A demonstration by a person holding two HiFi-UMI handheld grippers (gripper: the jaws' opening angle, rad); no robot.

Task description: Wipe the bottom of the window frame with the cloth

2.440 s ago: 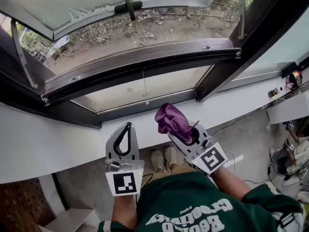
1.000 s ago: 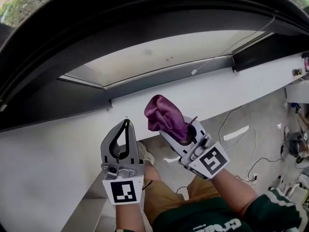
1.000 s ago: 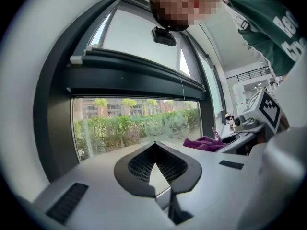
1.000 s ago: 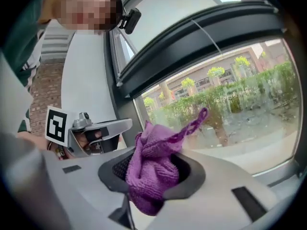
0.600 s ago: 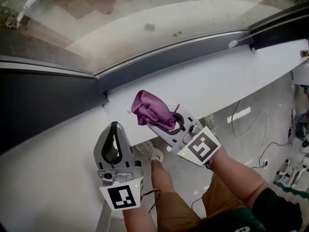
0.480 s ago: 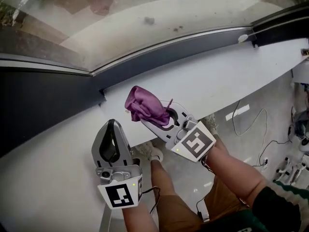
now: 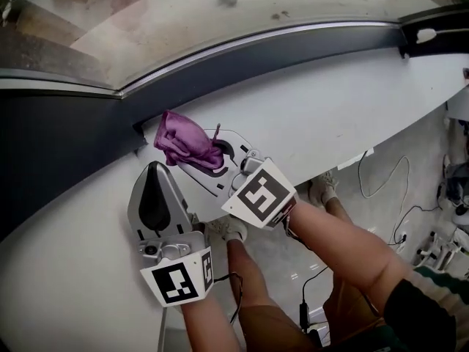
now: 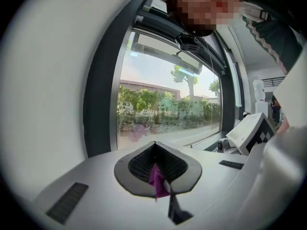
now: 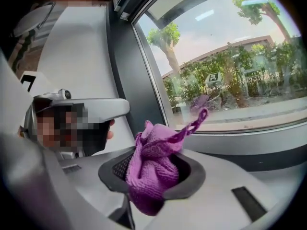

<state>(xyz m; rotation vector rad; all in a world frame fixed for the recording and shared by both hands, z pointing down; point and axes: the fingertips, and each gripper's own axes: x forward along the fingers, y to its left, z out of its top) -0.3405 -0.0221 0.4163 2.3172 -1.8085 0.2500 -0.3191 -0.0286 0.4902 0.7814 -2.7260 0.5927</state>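
Right gripper (image 7: 196, 158) is clamped on the bunched purple knitted cloth (image 7: 182, 139); most of the wad sticks out past the jaw tips, so fabric rather than plastic meets the surface first; a loose yarn loop pokes up from it. The cloth sits over the white painted sill (image 7: 344, 108), just beside the bottom rail of the dark grey metal window frame (image 7: 278, 56), near the corner at the rail's left end; can't tell if it touches the rail. The gripper is angled in toward the rail, which reads as lining up for a stroke along it; wiping not begun, as far as I can judge.

Left gripper (image 7: 152, 176) has its jaws together, with only a small purple scrap (image 8: 156, 180) nipped at the seam; it sits lower, on the sill side and apart from the cloth, likely to stay out of the wipe path.

The next move needs the wad pressed onto the rail and dragged rightward; risk: the cloth pulls out if the grip is shallow.
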